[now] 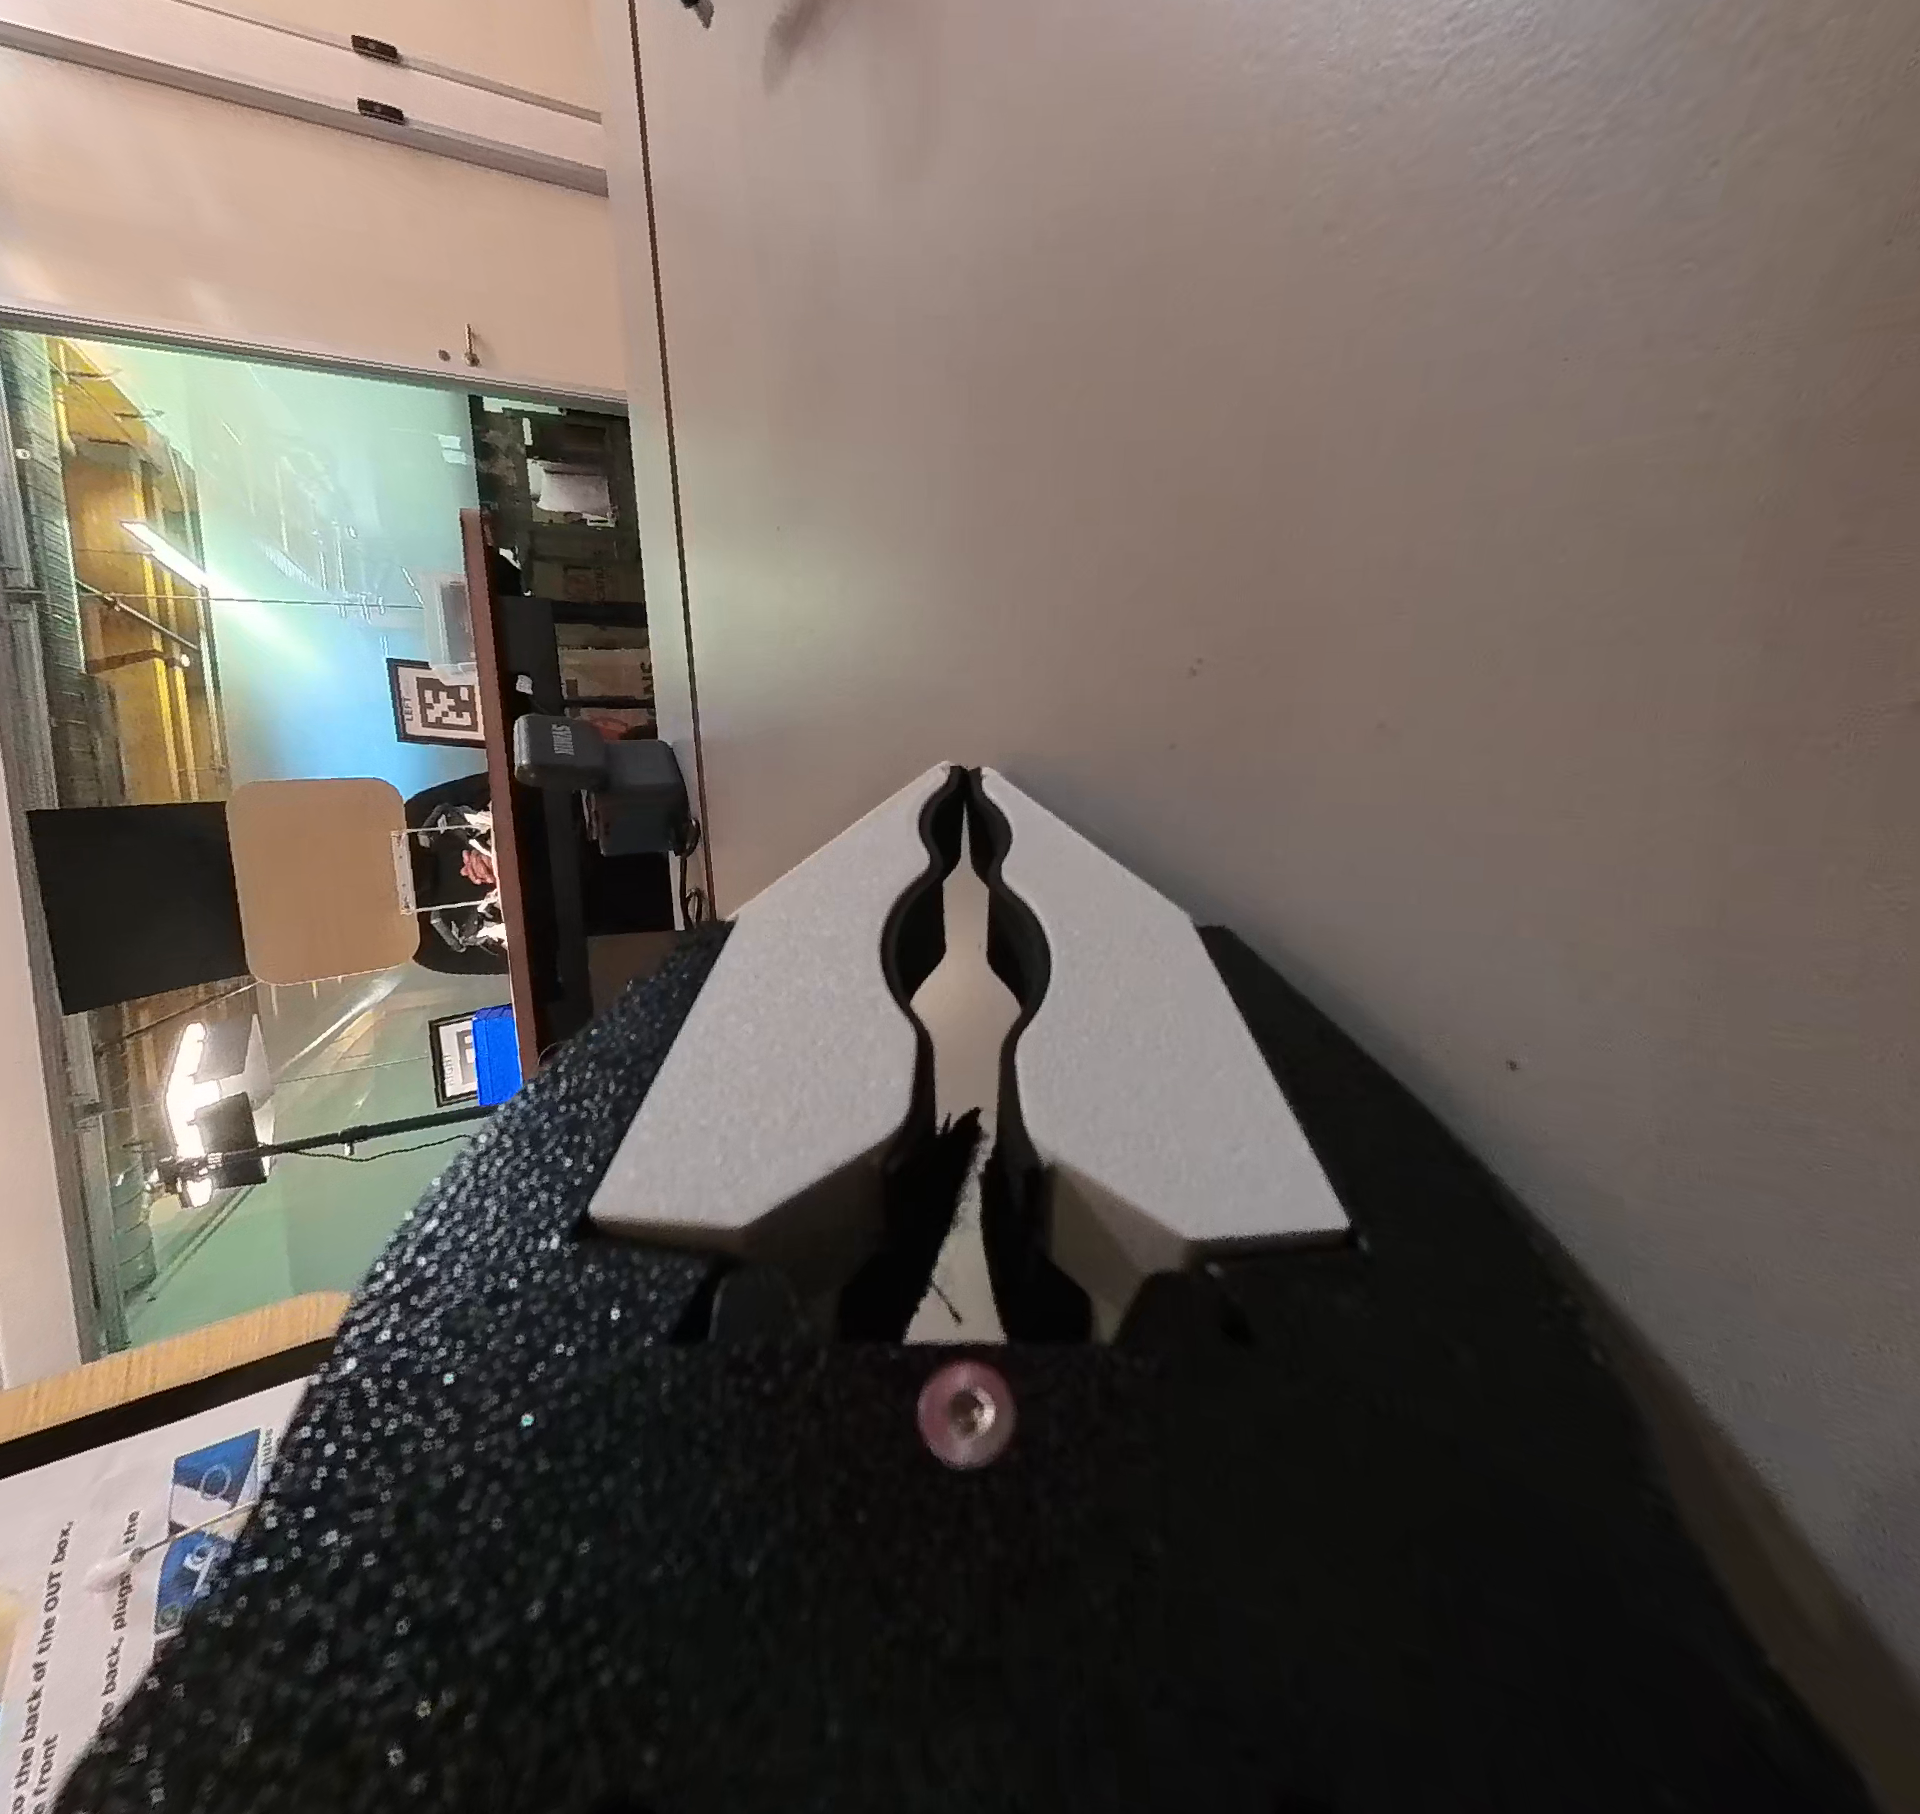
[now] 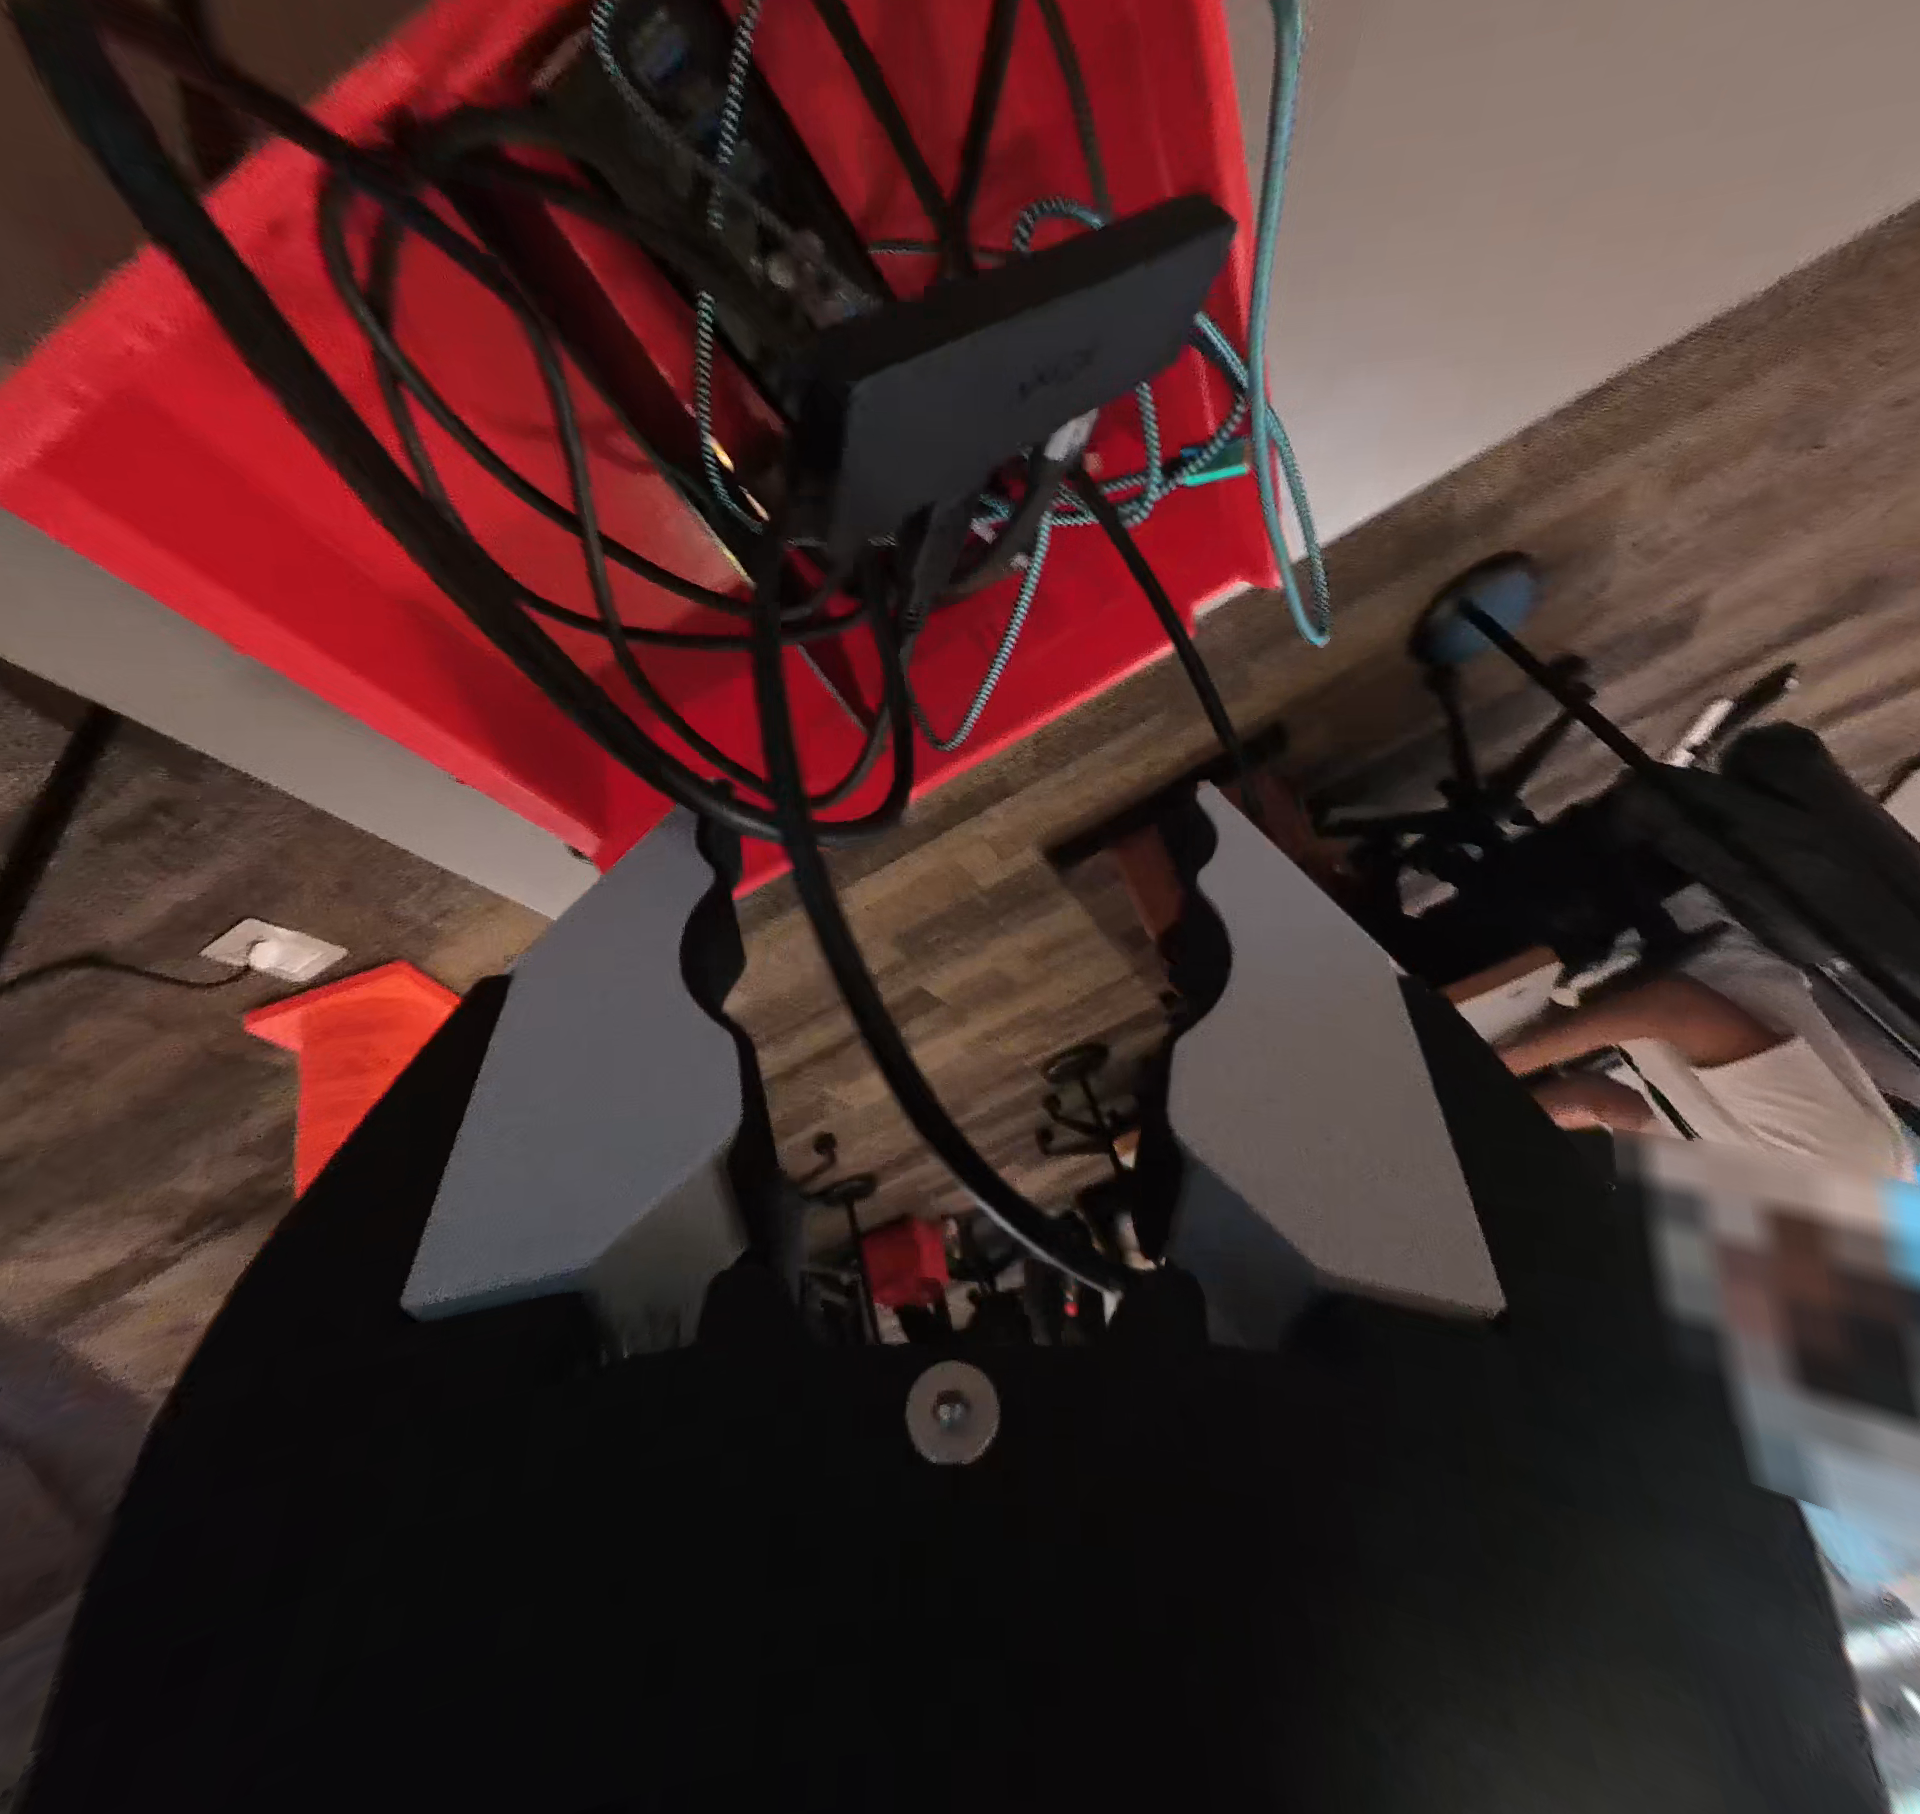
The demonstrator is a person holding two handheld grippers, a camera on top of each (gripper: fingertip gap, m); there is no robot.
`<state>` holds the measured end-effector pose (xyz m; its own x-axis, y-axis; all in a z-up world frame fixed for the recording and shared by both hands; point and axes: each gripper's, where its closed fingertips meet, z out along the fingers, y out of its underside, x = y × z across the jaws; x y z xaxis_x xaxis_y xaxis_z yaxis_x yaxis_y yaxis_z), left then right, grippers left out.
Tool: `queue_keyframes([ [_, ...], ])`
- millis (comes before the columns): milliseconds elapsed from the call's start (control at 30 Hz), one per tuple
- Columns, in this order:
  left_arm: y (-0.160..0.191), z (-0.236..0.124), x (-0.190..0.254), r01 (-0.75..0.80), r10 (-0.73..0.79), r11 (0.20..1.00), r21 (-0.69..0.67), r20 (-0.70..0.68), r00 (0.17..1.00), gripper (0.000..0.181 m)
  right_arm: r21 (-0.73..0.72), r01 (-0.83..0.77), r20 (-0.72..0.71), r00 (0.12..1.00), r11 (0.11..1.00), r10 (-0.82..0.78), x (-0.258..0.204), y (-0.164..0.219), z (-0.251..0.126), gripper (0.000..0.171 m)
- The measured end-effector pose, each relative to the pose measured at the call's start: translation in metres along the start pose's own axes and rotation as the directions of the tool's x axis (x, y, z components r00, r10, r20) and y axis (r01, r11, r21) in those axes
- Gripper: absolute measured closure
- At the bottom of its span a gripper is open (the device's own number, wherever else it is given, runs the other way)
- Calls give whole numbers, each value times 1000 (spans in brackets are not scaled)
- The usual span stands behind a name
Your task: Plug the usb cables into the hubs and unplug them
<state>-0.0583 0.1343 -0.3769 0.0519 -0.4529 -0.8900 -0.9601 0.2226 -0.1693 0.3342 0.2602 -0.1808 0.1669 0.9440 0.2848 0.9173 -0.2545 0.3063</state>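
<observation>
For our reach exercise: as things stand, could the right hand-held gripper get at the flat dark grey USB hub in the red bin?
Probably yes. The right hand-held gripper is open and faces the flat dark grey USB hub, but looped black cables hang between them and could snag.

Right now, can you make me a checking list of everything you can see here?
Surface: white tabletop, partly bare.
Job's things: dark hub on a cable heap in the red bin.
Clutter: printed sheet at the left view's corner.
Grippers: left gripper shut, holding nothing; right gripper open, a black cable running between its fingers.
Cables: black ones and a teal braided cable, tangled.
Surroundings: wall, window, patterned floor.
</observation>
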Motion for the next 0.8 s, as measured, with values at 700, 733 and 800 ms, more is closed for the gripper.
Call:
queue_keyframes([
  [700, -2, 2, -2, -5, 5, 1000, -2, -7, 1000, 181, 237, 229, -234, 957, 944, -173, 13, -65, -29, 35],
  [733, -2, 2, -2, -4, 4, 1000, -2, -8, 1000, 181, 271, 207, -198, 968, 940, -156, 10, -68, -30, 36],
  [800, -2, 2, -2, -4, 4, 1000, -2, -9, 1000, 181, 318, 170, -138, 982, 933, -132, 4, -73, -28, 34],
])
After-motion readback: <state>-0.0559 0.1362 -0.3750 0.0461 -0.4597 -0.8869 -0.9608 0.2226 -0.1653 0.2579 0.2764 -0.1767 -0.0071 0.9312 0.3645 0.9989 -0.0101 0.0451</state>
